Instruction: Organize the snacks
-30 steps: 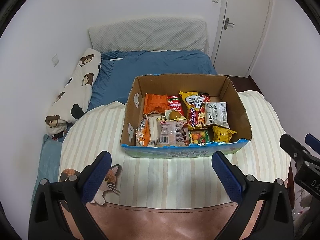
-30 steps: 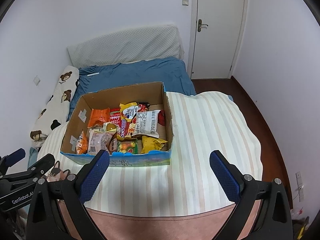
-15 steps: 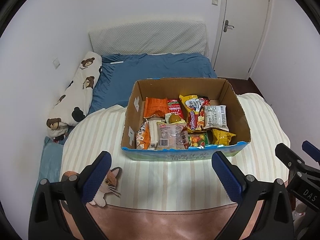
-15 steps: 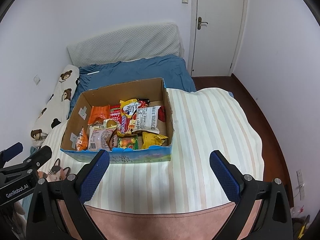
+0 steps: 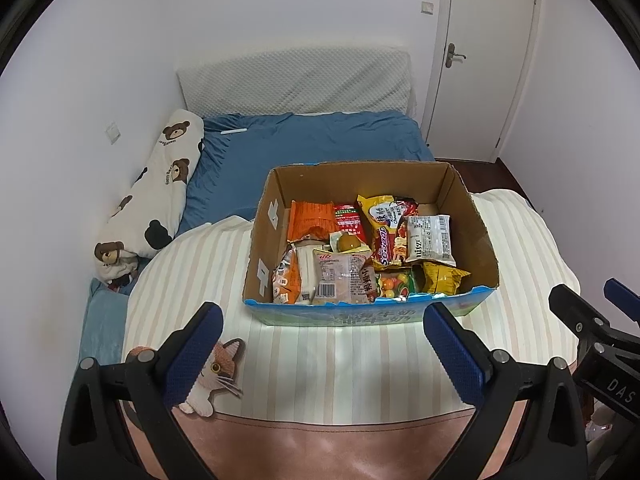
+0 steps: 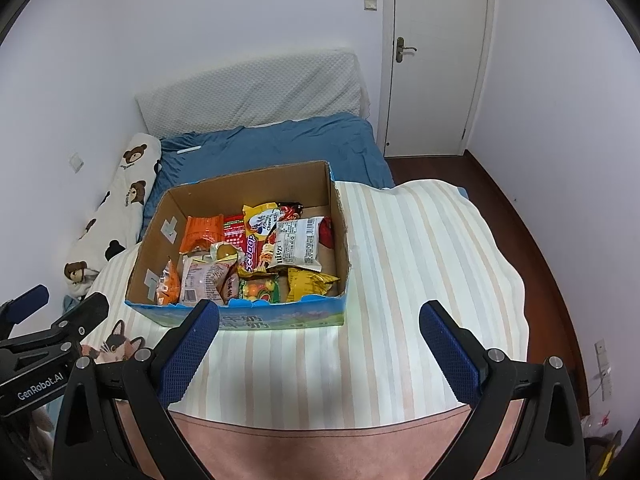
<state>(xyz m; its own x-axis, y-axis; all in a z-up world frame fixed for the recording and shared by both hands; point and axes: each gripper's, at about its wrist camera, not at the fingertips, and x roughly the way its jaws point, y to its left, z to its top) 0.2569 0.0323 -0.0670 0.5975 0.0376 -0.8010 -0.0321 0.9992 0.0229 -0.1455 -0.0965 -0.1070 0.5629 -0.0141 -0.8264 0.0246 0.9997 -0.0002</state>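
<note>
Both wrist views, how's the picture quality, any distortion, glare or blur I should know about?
Left wrist view: strong fisheye bending, dark corners, a bright washed-out strip on the striped cloth before the cardboard box. Right wrist view: same curvature, door bowed, snack packets sharp, no motion blur.

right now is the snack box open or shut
Open. The cardboard box has no flaps or lid over its top, and snack packets lie in plain view inside it in both wrist views.
</note>
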